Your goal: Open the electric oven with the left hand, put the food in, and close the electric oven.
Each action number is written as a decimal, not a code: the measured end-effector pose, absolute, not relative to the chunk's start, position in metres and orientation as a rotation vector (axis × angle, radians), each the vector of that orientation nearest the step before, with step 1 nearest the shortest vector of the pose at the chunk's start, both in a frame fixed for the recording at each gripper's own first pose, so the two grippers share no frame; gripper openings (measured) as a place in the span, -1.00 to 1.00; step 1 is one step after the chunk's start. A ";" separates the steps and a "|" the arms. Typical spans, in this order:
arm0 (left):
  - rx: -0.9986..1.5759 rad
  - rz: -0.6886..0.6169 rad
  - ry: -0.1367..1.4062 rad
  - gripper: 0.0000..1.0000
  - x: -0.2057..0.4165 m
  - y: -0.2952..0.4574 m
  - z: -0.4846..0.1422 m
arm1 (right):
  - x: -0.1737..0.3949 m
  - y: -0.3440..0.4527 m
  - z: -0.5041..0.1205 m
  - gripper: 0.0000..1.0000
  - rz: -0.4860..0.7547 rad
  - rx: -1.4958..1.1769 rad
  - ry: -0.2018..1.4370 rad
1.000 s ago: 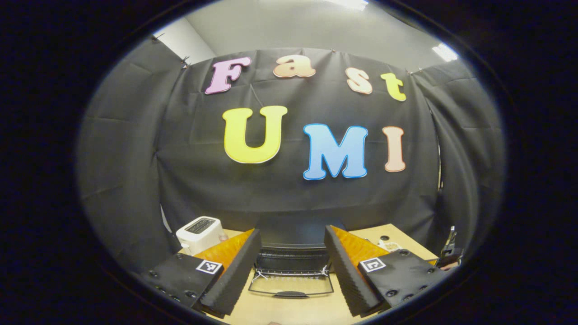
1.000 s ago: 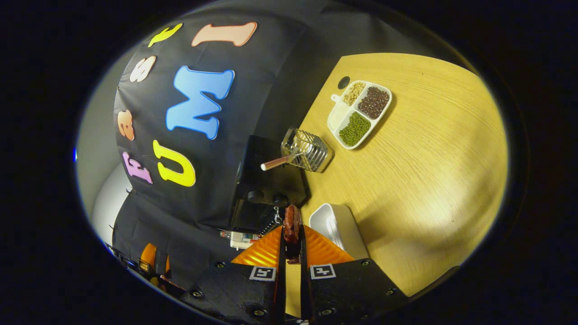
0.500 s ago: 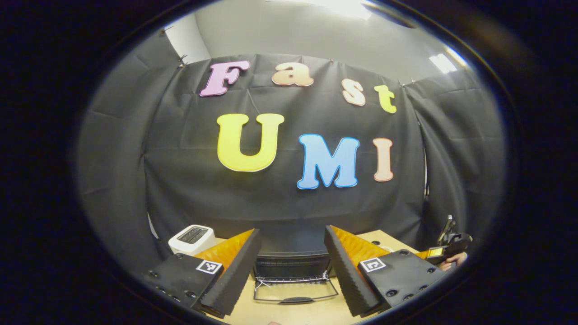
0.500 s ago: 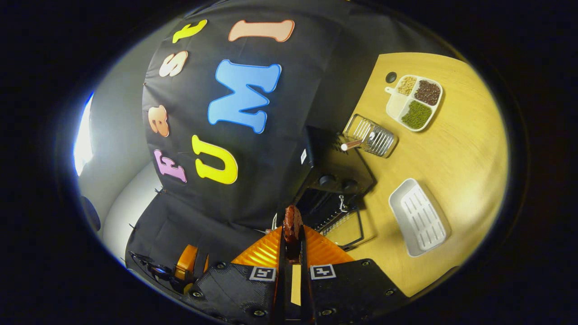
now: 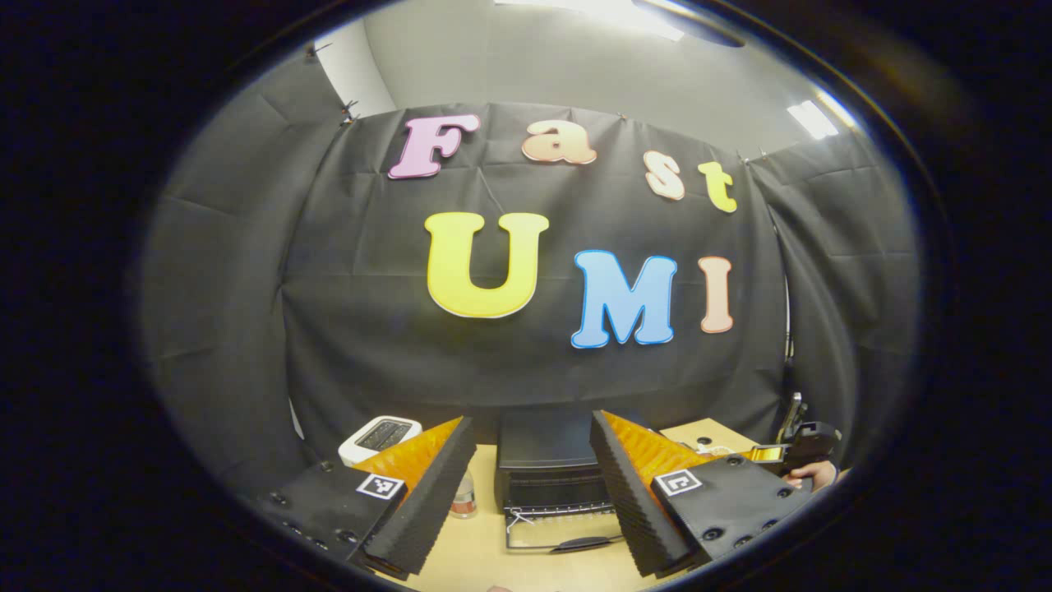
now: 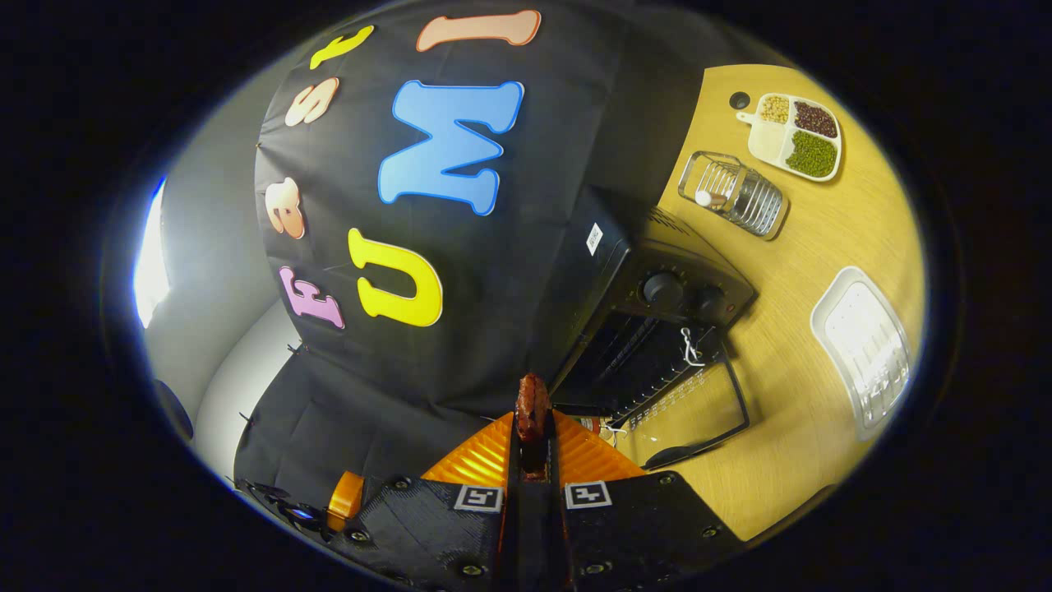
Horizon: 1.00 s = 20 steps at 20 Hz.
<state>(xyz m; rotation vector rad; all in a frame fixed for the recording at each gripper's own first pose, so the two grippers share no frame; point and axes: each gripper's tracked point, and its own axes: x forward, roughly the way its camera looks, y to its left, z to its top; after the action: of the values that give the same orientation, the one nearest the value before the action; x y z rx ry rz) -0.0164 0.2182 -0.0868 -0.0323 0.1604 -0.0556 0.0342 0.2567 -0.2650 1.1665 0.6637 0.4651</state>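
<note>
Left gripper view: left gripper (image 5: 532, 485) is spread wide, holding nothing, raised above the front of the table (image 5: 481, 551) and facing the oven (image 5: 552, 473) at the table's back edge. Oven door (image 5: 560, 536) is already dropped flat, cavity open. Toaster (image 5: 380, 436) sits toward the back left corner, small bottle (image 5: 463, 498) just left of the oven. The right gripper and the hand holding it show far right, off the table's right edge. Risk here: for the close the door handle lies low near the tabletop; coming in too shallow, the fingers could hit the table or slip off the handle.

Right gripper view: right gripper (image 6: 532, 440) is pressed together on the food (image 6: 532, 407), a dark reddish piece pinched on edge, sticking out past the tips. It's in the air, left of the open oven (image 6: 657, 321), not yet at the mouth. White tray (image 6: 863, 349) near the right edge, wire basket (image 6: 733, 193) and bean dish (image 6: 795, 136) toward the back. Risks, my read: view is rolled hard, so the approach could clip the cavity's top edge or the rack; thin pinch may let the piece twist or drop onto the door glass instead of the rack.
</note>
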 end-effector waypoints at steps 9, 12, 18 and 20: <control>-0.039 -0.009 0.188 0.89 -0.025 0.280 -0.097 | 0.099 0.303 -0.334 -0.74 0.297 1.091 0.690; -0.062 0.013 0.210 0.89 -0.029 0.298 -0.105 | 0.117 0.319 -0.355 -0.74 0.257 1.102 0.700; -0.087 0.071 0.254 0.94 -0.032 0.340 -0.118 | 0.155 0.329 -0.387 -0.74 0.139 1.166 0.661; -0.091 0.085 0.257 0.96 -0.031 0.349 -0.121 | 0.165 0.333 -0.395 -0.74 0.111 1.173 0.659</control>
<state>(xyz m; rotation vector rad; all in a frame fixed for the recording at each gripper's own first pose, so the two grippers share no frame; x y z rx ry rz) -0.0312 0.3494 -0.1210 -0.0910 0.2571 0.0852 0.1654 0.3332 -0.3948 1.1732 0.6588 0.1114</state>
